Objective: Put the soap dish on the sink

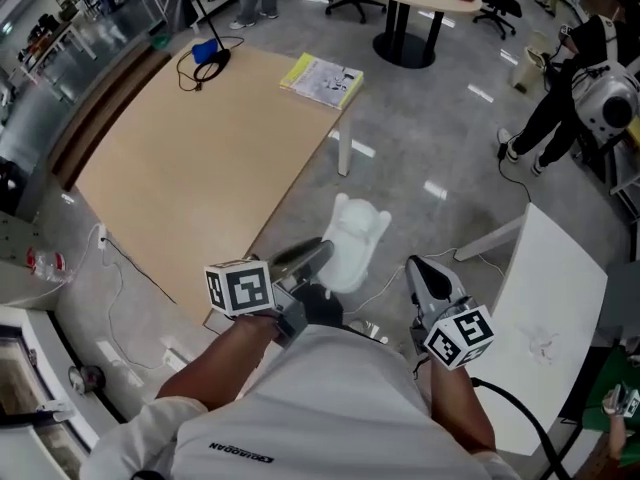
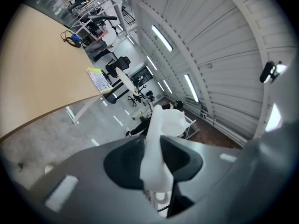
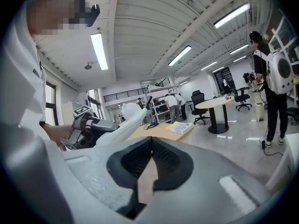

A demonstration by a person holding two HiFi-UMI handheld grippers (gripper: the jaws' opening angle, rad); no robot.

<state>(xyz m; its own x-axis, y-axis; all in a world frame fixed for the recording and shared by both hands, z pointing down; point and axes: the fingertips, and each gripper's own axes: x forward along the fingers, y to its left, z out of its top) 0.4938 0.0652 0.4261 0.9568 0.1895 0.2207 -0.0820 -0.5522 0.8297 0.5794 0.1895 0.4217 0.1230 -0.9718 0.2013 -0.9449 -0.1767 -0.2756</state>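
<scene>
1. Head view: the left gripper (image 1: 316, 255) holds the white soap dish (image 1: 356, 240) over the floor, right of the wooden table (image 1: 200, 158). No sink is in view.
2. Left gripper view: its jaws pinch the dish's edge, so the pickup looks done.
3. Right gripper view: the right gripper (image 3: 150, 149) is empty, its jaws pressed together. Placing the dish remains.

White soap dish (image 1: 355, 240), tan table (image 1: 200, 158) (yellow booklet (image 1: 322, 80))
</scene>
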